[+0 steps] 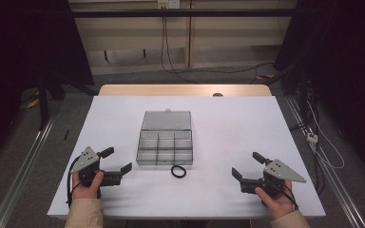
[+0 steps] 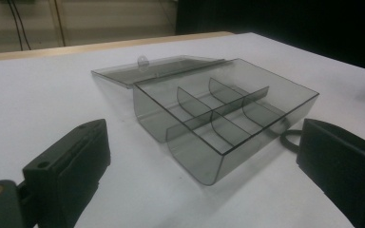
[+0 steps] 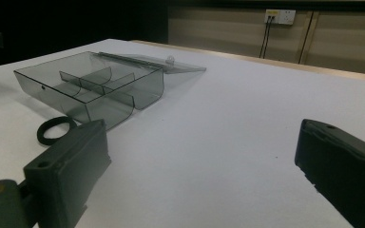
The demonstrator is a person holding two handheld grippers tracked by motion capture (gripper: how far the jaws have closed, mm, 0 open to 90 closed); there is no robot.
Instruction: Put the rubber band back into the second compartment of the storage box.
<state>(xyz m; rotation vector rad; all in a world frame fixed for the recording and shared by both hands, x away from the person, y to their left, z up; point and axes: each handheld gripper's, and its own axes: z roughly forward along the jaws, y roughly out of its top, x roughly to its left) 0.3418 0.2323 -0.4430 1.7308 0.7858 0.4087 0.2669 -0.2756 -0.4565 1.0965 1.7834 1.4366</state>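
A black ring [image 1: 178, 171] lies flat on the white table [image 1: 228, 133], just off the near edge of a clear box [image 1: 165, 147], close to it though whether the two touch cannot be told. The box sits at the table's middle, its lid [image 1: 166, 120] thrown back flat on the far side and its six compartments empty.

The left gripper [image 1: 115, 159] rests near the table's left front corner, to the left of the box, jaws spread wide and holding nothing; its own view shows the box's corner and a sliver of the ring between them. The right gripper [image 1: 247, 164] rests to the right, well apart from box and ring, jaws likewise wide apart and empty, angled toward the ring.

By the look of it the work has not yet started: the ring waits to go into the box, and neither hand has begun its reach. The next move likely calls for one gripper to travel in to the ring, drop low over the table and close on its thin band.
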